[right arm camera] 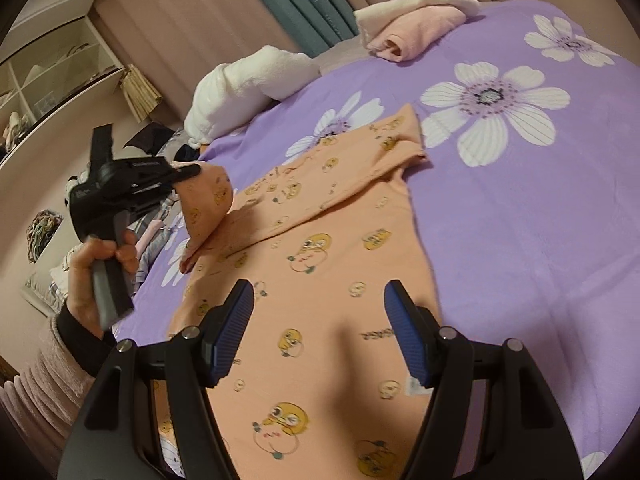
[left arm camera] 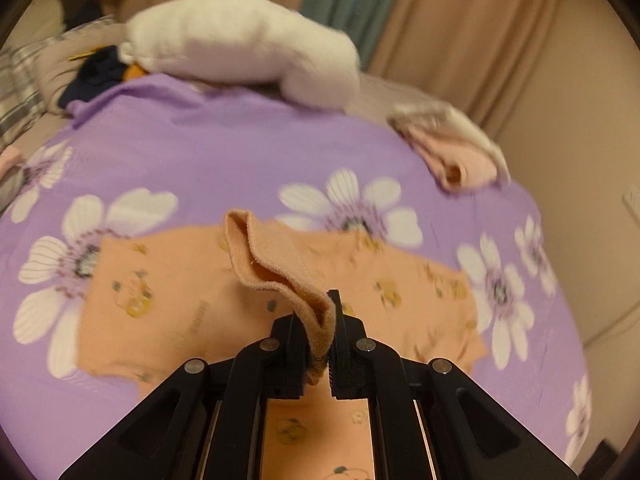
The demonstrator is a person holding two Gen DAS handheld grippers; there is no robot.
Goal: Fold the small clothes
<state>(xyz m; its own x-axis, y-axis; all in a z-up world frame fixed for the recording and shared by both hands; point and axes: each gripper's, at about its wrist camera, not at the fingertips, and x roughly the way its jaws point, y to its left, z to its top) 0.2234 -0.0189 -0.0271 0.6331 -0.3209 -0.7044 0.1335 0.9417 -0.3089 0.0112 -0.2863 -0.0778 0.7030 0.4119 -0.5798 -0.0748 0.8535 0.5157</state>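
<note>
So we had the peach shirt (right arm camera: 320, 264) spread flat on the bed, on that purple blanket (right arm camera: 520, 208) with the big white flowers. The left claw (left arm camera: 328, 320) was clamped tight on a bit of the shirt's edge, and you could see the hem bunched up between the pads and rising in a little fold above the rest of the fabric. From the right wrist view the left claw (right arm camera: 188, 172) sat off at the left edge of the shirt, with a sleeve pulled up off the blanket and hanging from it, and the person's hand (right arm camera: 96, 272) wrapped around the grip below, a pink fuzzy sleeve (right arm camera: 48, 380) showing at the wrist. The right claw (right arm camera: 320, 328) was wide open with nothing in it, blue pads (right arm camera: 236, 320) apart, hovering over the lower part of the shirt where the yellow cartoon prints were. The far sleeve lay flat toward the middle of the bed. Up by the far edge of the bed we had a white bundle (right arm camera: 248, 80), and further along a folded pink piece (right arm camera: 416, 24) with something white tucked under it. A shelf unit (right arm camera: 52, 68) stood against the wall on the left. The left view was pretty blurry, so we couldn't make out much detail there.
</note>
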